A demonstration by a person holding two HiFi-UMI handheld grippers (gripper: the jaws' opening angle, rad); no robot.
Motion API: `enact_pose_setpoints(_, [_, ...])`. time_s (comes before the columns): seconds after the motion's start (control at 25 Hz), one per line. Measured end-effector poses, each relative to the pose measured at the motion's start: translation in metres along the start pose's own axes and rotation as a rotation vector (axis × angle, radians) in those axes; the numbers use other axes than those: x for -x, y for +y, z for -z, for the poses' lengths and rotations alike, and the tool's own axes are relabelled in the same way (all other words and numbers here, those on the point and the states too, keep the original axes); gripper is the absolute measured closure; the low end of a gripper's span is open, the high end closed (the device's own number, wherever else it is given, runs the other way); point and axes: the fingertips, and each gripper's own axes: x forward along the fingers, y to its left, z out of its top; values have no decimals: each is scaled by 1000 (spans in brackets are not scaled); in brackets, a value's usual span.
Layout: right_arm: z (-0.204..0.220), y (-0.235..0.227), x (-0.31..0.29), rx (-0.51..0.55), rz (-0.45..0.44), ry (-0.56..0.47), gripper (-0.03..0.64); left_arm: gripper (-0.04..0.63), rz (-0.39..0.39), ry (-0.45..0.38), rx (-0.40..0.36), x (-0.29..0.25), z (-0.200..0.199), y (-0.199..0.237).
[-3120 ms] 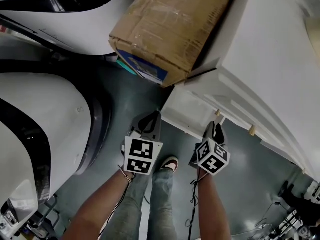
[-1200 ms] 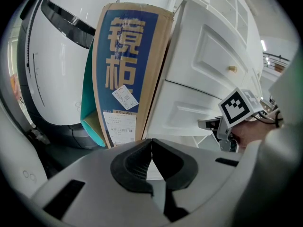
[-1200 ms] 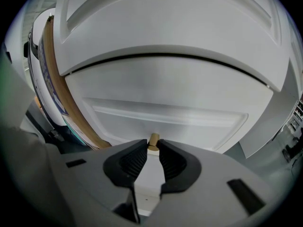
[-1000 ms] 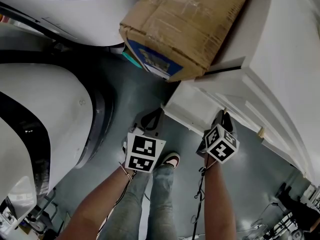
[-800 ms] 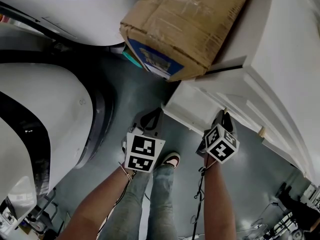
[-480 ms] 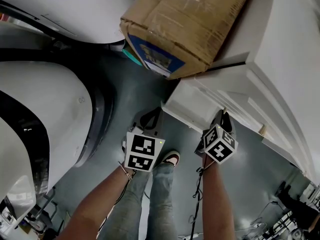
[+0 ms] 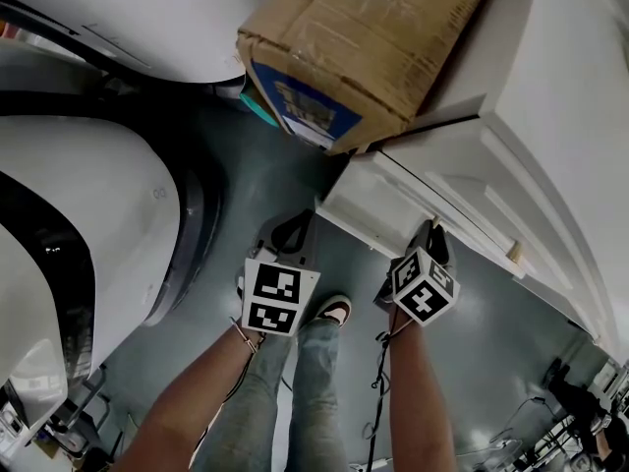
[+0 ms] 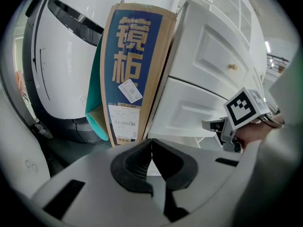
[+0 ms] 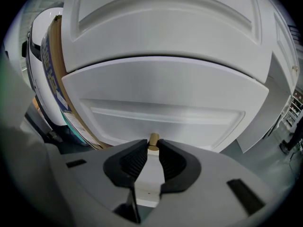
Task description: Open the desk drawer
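Since the earlier frames the right hand-held gripper (image 9: 152, 149) has drawn a little toward the person. The drawer (image 9: 165, 103) seems to have come slightly out with it, though the head camera shifts too, so the amount is hard to judge. This gripper's jaws are closed on the small wooden knob (image 9: 153, 139) at the lower middle of the drawer front, with the ribbed pads pressing it from either side. Gripping the knob this way gives a straight pull along the drawer's travel.

The left hand-held gripper (image 8: 151, 148) has its jaws together with nothing between them. It hangs beside the right one, apart from the drawer, and I judge it parked because one grip is enough here.

Above the drawer front a strip of its top edge shows, standing proud of the panel over it on the white bench (image 7: 560, 116). By that, the opening is under way but far from finished. A cardboard box (image 7: 354, 47) leans against the bench's left end, just beside the drawer's corner, and I judge it out of the drawer's path.
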Motion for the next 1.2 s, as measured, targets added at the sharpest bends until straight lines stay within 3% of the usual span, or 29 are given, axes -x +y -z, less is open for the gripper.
enact_pose_setpoints(1.2, [44,8,39,-14,-3,12,534,577,-71,6,34,25,34,6])
